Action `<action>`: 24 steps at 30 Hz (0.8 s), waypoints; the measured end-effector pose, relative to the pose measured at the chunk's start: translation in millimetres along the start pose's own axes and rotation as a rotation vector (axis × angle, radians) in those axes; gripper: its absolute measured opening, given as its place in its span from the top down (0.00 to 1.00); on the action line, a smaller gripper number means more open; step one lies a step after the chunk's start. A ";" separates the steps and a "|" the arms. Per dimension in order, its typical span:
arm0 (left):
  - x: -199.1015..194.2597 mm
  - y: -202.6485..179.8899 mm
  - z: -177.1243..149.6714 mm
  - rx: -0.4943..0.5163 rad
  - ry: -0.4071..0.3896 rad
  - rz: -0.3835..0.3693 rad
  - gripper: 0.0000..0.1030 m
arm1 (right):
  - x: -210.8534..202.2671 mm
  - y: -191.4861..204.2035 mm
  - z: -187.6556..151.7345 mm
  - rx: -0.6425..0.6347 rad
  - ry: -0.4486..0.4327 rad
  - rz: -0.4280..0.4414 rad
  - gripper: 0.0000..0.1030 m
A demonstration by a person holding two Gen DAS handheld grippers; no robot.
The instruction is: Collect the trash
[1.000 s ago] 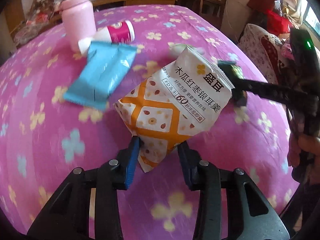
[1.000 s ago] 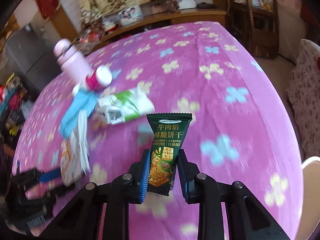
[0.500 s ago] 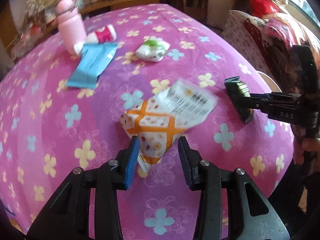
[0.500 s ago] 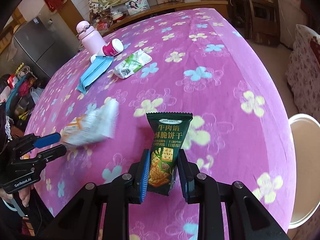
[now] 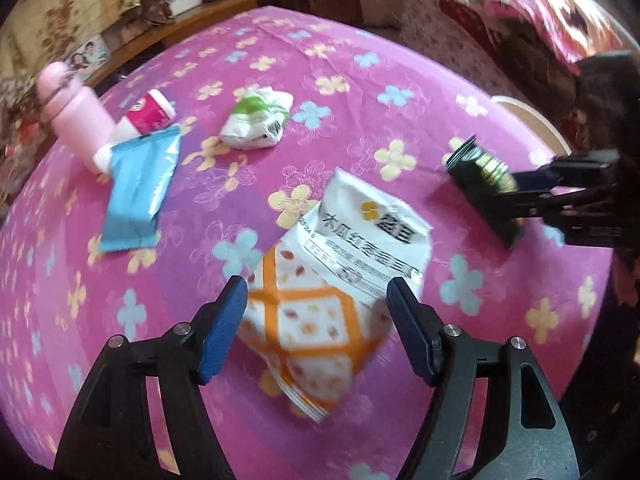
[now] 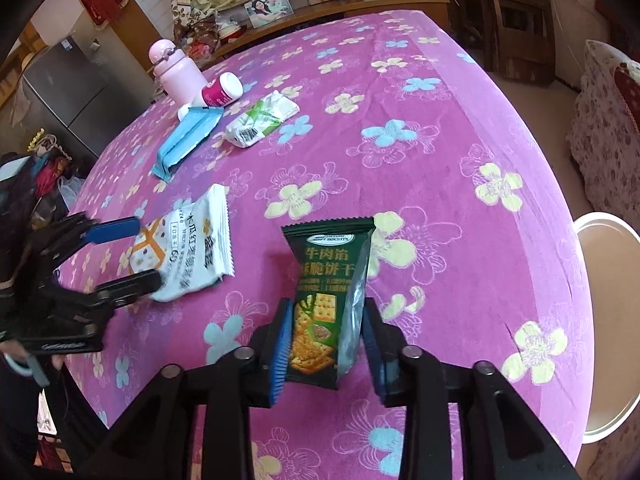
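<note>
Item: white-and-orange snack packet (image 5: 332,280), lying between our left gripper (image 5: 316,320)'s opening, non-touching jaws, long axis pointing away. Beside the packet, our right gripper (image 6: 326,344) is releasing the upright green biscuit wrapper (image 6: 326,296).

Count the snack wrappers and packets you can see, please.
4: white-and-orange packet between the opening left claw; dark green biscuit wrapper between the opening right claw; blue wrapper and crumpled green-white wrapper on the tablecloth. Others may be hidden.
</note>
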State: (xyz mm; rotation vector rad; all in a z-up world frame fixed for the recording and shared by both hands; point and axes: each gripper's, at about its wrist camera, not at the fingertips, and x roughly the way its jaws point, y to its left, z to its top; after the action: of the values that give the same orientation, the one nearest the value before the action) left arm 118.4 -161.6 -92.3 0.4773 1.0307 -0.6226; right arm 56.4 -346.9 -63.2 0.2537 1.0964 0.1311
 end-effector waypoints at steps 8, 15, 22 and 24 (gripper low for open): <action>9.3 3.8 -6.3 -0.084 0.003 -0.017 0.39 | 3.6 9.8 -0.3 -0.042 -0.040 -0.052 0.61; -6.2 -7.2 -24.1 -0.060 0.022 -0.016 0.80 | 1.0 13.0 -8.4 -0.074 -0.058 -0.067 0.71; -25.1 -3.5 -26.0 -0.041 -0.025 -0.091 0.35 | -1.7 9.5 -13.0 -0.046 -0.055 -0.044 0.71; -28.4 3.0 -23.6 -0.056 -0.032 -0.134 0.32 | -1.9 9.3 -13.2 -0.042 -0.054 -0.041 0.71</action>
State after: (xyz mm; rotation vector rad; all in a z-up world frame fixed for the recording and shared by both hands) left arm 94.8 -137.4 -77.1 0.3503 1.0532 -0.7162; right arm 44.0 -336.5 -64.8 0.1961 1.0440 0.1099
